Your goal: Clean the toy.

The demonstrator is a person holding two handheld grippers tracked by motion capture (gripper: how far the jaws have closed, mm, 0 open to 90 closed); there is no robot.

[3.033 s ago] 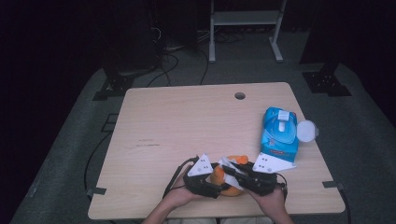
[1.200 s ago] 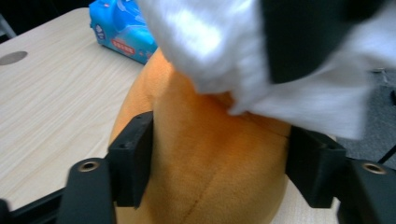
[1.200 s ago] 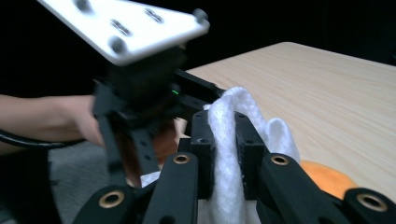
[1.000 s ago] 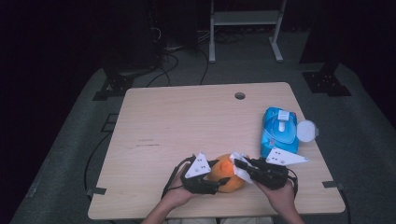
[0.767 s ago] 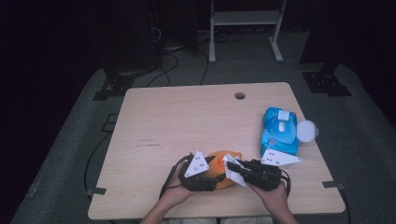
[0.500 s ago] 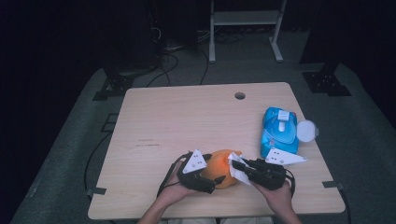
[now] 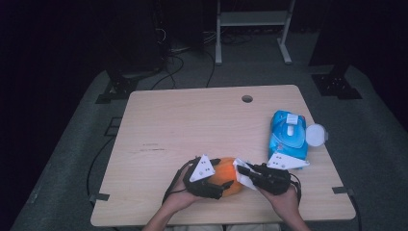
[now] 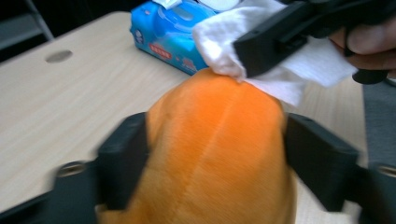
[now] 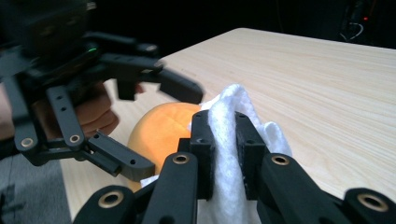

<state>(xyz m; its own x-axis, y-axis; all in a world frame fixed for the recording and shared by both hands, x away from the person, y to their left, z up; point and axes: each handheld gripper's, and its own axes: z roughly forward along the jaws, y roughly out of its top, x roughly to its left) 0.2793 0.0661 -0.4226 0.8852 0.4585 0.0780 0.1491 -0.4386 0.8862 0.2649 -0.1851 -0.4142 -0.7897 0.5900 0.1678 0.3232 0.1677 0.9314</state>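
Wiping step in hand: my left gripper clamps the orange plush ball at the desk's 6 o'clock edge; right gripper, closed on the white wipe, touches its top. Next I judge: drag the wipe across.

This looks like a lab or studio: a plain wooden table stands on grey carpet in a dark room, with cables, black stand bases and a metal rack behind.
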